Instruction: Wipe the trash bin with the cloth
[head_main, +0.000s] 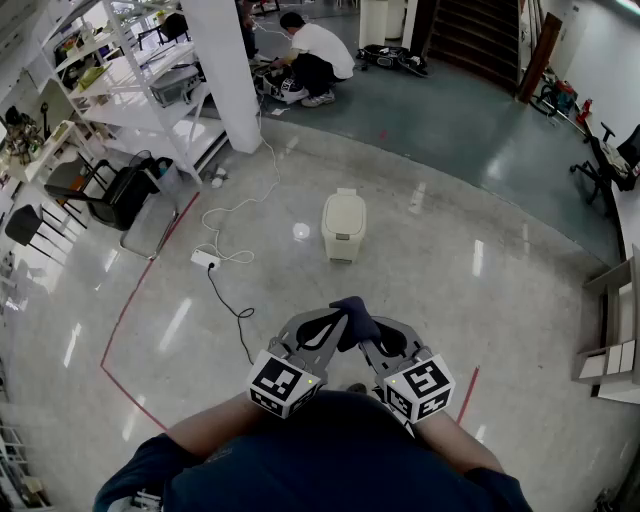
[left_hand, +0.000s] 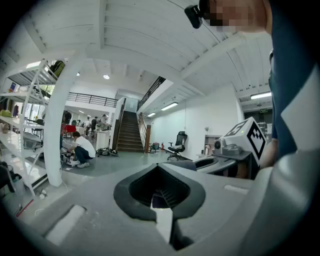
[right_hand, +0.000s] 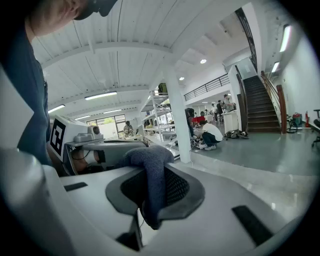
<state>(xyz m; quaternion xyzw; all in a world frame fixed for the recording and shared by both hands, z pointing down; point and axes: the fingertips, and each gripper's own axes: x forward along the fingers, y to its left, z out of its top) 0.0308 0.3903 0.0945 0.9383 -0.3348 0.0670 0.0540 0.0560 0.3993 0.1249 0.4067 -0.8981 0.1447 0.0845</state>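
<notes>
Cloth (right_hand: 147, 160) clamped by right hand-held gripper (right_hand: 149, 200), partly hidden; left hand-held gripper (left_hand: 160, 196) closed.

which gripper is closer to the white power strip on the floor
Left. The power strip lies on the floor ahead and to the left, on the left gripper's side; the right gripper sits farther right, jaws shut on the cloth.

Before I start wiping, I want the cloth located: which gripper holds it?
The right gripper: the dark cloth hangs clamped between its jaws. The left gripper is shut, none draped there.
</notes>
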